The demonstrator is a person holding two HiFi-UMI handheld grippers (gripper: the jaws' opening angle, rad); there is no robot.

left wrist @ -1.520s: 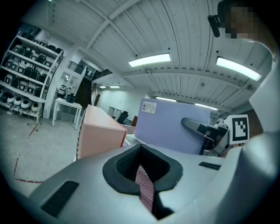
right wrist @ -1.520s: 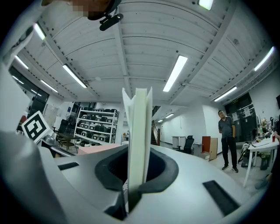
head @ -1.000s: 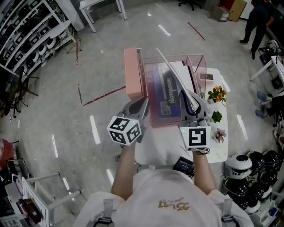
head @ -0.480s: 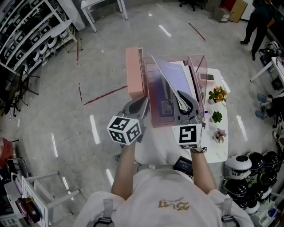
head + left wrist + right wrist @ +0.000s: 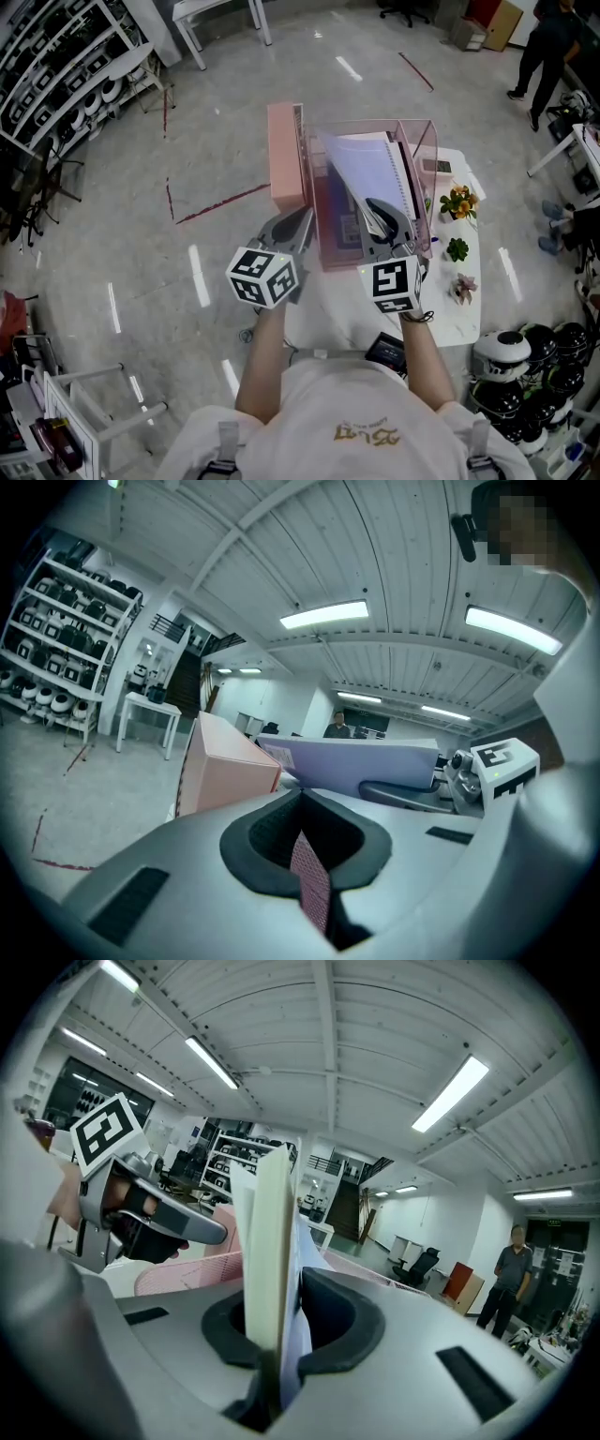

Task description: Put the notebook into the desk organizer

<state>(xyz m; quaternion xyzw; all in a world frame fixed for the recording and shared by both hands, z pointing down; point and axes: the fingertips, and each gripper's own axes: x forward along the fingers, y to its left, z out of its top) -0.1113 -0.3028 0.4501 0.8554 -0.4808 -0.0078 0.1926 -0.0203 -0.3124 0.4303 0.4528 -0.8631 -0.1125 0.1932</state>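
The pink desk organizer (image 5: 284, 155) stands on a white table (image 5: 464, 323). A lavender notebook (image 5: 370, 169) leans tilted over its open top, and my right gripper (image 5: 380, 214) is shut on the notebook's near edge. In the right gripper view the notebook (image 5: 272, 1232) stands edge-on between the right gripper (image 5: 277, 1344) pads. My left gripper (image 5: 298, 223) sits at the organizer's front left corner, shut on its thin pink mesh wall (image 5: 309, 883). The left gripper view also shows the organizer (image 5: 220, 771) and the notebook (image 5: 361, 761) beyond it.
Small potted flowers (image 5: 459, 199) and two little plants (image 5: 457, 247) stand along the table's right side. A black device (image 5: 386, 349) lies near its front edge. Helmets (image 5: 525, 356) are piled at lower right. A person (image 5: 544, 42) stands far back right; shelves (image 5: 56, 66) fill the left.
My right gripper has shifted left and the notebook has tipped from edge-on to show its lavender face over the organizer. The left gripper has stayed put.
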